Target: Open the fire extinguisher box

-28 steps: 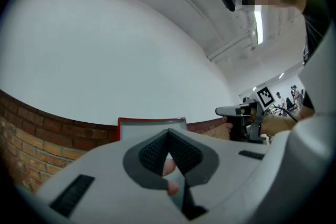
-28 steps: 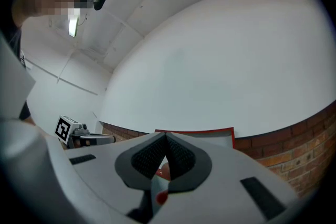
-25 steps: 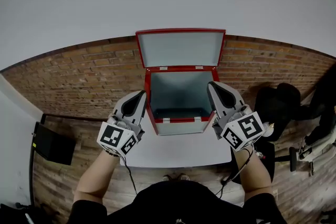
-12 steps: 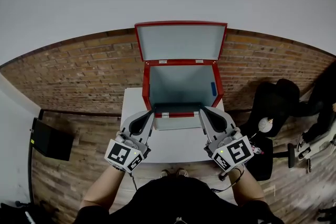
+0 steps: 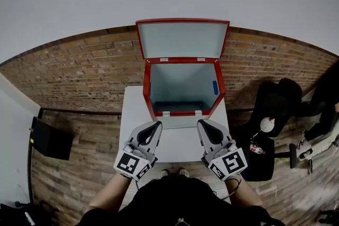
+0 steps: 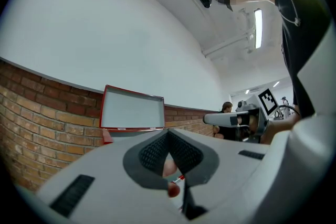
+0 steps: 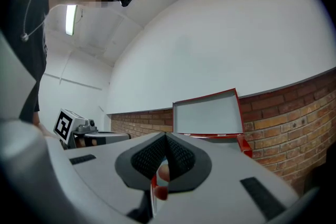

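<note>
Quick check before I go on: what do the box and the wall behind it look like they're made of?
Box: probably painted sheet metal, red outside and pale grey inside, going by its thin, straight walls and flat lid. Brick wall: exposed red-brown brick, matte, with visible mortar lines.

The red box (image 5: 183,90) stands open on the white table (image 5: 175,145), lid (image 5: 183,39) upright. The left gripper (image 5: 157,125) and right gripper (image 5: 201,123) hover before it, jaws together.

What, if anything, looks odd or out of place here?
Nothing is spilled, askew or broken. One oddity: the fire extinguisher box on the table stands with its lid up, and no extinguisher shows inside, only a blue patch on one inner wall. The left gripper and right gripper are shut, clear of it.
</note>
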{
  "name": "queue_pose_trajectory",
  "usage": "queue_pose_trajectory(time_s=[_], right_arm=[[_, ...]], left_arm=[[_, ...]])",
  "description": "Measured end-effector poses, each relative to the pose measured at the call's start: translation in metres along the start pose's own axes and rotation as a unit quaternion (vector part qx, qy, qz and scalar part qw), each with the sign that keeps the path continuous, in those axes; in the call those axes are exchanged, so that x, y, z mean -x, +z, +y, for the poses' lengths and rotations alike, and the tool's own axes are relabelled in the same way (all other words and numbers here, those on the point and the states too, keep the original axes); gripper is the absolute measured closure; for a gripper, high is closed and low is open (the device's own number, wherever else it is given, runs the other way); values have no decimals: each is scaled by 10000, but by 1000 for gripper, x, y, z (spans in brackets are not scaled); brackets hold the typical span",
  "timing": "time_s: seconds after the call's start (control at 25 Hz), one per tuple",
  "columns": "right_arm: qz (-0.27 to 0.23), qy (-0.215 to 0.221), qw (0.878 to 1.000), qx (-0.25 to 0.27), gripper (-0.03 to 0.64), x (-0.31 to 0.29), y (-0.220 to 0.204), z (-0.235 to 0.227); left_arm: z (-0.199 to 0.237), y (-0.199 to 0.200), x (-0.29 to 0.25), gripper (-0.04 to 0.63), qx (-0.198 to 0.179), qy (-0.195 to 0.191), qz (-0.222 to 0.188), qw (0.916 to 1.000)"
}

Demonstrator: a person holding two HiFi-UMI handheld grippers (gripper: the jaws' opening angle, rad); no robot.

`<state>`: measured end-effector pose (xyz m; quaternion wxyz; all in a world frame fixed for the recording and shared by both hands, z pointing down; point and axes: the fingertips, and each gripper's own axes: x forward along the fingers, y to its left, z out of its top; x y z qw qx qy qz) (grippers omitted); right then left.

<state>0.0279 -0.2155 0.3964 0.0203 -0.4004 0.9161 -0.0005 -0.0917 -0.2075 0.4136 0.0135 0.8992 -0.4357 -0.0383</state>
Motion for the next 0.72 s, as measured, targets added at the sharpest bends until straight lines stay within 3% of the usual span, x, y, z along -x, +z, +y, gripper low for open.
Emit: queue_pose_trajectory(time_s=[0.32,0.72], right_arm=[[98,144,9998,-59,598,8,-9,12],[20,13,9999,-158,598,9,-12,7]], left_arm=[[-13,-4,2,548,43,-71,7,10000],[-14,-6,3,548,59,2,51,10000]])
